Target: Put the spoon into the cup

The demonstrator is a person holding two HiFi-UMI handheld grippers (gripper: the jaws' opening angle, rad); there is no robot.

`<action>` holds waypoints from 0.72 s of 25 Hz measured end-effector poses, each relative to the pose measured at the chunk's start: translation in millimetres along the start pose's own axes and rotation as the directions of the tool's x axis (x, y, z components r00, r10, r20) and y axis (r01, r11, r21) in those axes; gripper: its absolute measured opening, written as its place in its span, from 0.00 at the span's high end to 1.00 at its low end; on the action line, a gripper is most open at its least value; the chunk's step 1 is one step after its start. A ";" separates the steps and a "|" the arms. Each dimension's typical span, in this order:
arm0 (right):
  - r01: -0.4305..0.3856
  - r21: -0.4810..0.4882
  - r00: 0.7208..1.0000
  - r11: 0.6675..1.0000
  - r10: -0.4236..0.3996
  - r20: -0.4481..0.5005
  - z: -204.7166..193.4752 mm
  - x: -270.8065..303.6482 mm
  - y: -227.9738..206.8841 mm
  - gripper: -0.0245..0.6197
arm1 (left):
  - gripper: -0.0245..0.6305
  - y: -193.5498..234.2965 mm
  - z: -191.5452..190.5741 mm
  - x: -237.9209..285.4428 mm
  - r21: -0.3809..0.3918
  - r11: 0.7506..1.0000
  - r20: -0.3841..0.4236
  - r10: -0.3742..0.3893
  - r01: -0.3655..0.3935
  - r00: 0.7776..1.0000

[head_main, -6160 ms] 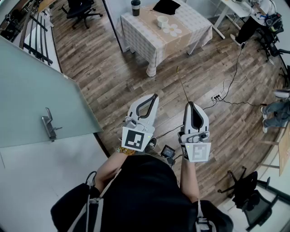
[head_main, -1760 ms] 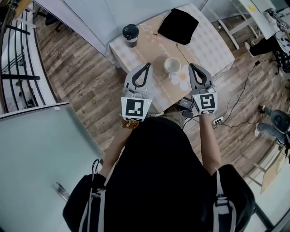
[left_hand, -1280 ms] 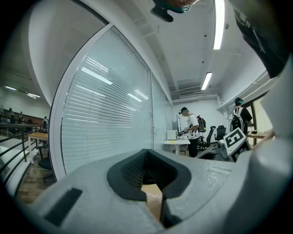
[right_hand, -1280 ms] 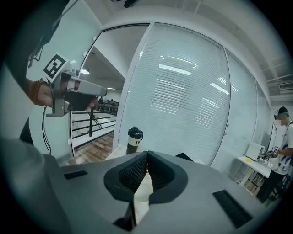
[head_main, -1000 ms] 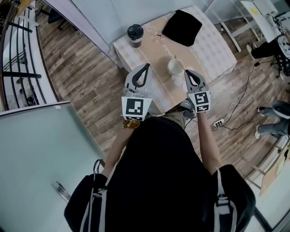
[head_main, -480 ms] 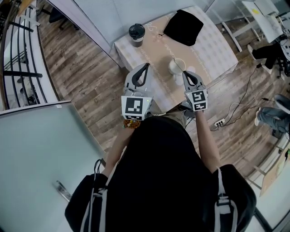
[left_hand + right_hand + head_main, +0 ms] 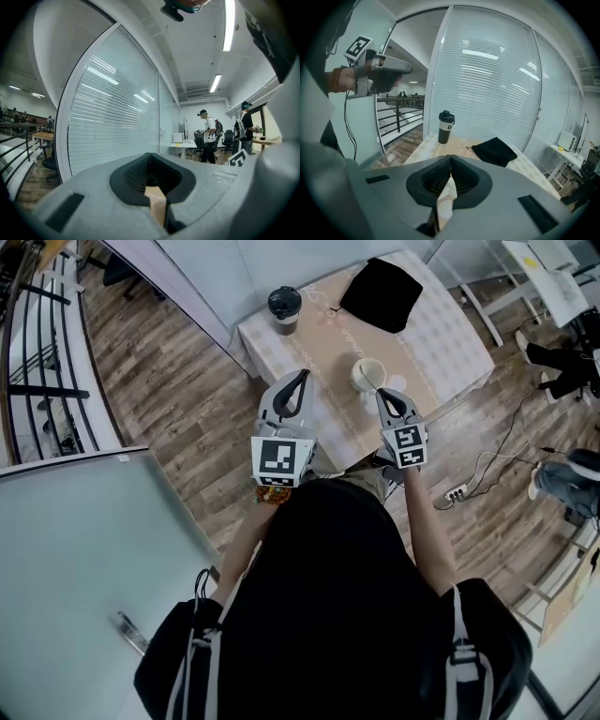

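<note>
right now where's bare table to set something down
Free: the strip between the travel mug and the cup, and the table's right side below the black pouch. Crowded: around the cup, where the right gripper holds the spoon.

One cup point(image 7: 367, 373), one spoon point(image 7: 377, 381), one tumbler point(image 7: 282, 307), one black pouch point(image 7: 380, 294), one table point(image 7: 442, 326)

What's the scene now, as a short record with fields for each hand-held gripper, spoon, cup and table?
left hand-held gripper: jaws shut, nothing between them
right hand-held gripper: shut on spoon, tip beside cup
spoon: thin, slanting over the cup; depth inside unclear
cup: white, upright on table
table: cloth-covered; also holds tumbler and black pouch
</note>
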State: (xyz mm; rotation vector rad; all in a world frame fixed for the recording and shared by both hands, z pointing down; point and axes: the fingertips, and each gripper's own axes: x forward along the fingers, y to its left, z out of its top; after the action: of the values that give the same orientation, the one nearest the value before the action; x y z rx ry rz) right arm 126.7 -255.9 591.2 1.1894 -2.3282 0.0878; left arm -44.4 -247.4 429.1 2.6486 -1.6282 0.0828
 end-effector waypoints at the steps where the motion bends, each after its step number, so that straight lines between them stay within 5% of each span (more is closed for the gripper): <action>1: -0.001 0.001 1.000 1.000 0.001 -0.003 -0.9 0.5 0.4 0.95 | 0.94 0.6 0.2 -0.5 -0.001 1.000 0.000 0.002 -0.002 1.000; 18: 0.025 0.044 0.999 0.999 -0.024 -0.024 -12.6 3.8 -8.8 0.95 | 0.94 5.2 2.9 -2.3 -0.002 1.000 -0.002 0.019 -0.019 1.000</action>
State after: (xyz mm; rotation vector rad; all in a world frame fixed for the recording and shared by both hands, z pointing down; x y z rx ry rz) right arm 137.0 -260.5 602.3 1.2313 -2.3014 0.1446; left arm -50.0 -247.8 426.1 2.6311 -1.6520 0.0834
